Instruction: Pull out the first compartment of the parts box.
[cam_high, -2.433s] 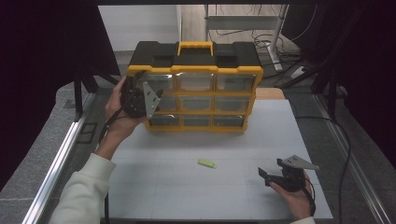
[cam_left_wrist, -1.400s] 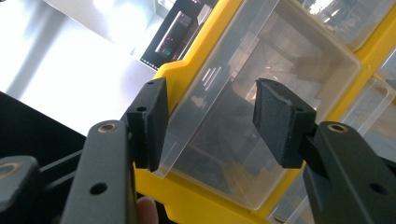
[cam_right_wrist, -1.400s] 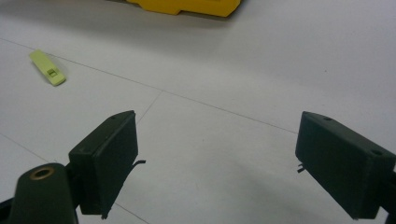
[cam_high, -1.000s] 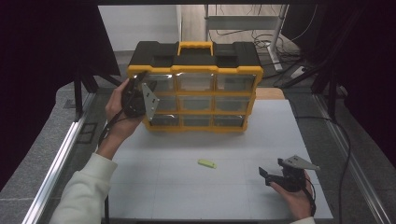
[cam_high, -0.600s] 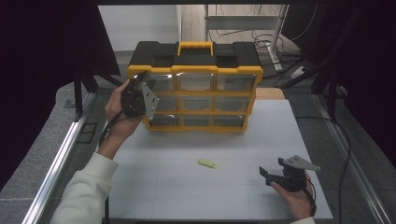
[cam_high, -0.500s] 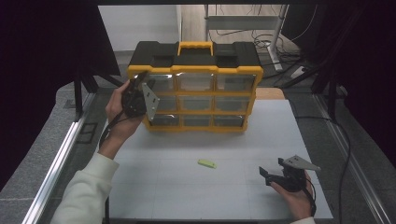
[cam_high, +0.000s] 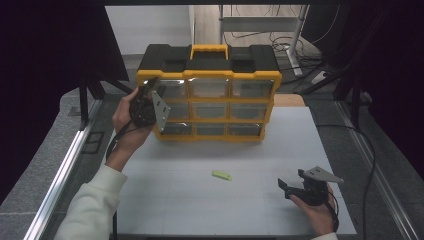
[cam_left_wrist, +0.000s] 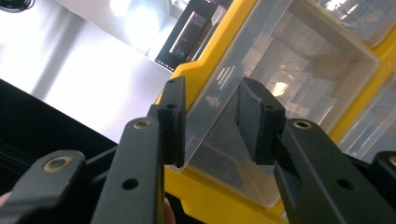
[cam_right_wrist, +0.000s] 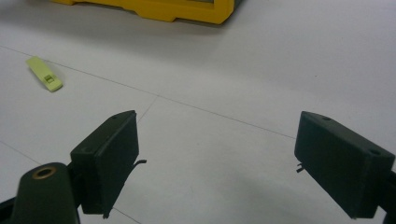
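Note:
A yellow and black organizer (cam_high: 210, 75) with several clear drawers stands at the back of the white table. My left gripper (cam_high: 151, 91) is at its upper left drawer. In the left gripper view its jaws have just been closing, and the gripper (cam_left_wrist: 210, 109) now clamps the slanted front of that clear drawer (cam_left_wrist: 299, 60). A small light-green piece (cam_high: 221, 175) lies flat on the table in front of the organizer. Near the front right edge my right gripper (cam_high: 291, 181) rests low, open and holding nothing. The right gripper view shows its pads (cam_right_wrist: 112, 154) wide apart, with the green piece (cam_right_wrist: 44, 73) far off to the left.
The organizer's bottom edge (cam_right_wrist: 154, 11) lies ahead of the right gripper. A metal rail (cam_high: 60, 175) runs along the table's left side. Cables (cam_high: 370, 165) trail off the right edge, and a table leg stands behind the organizer.

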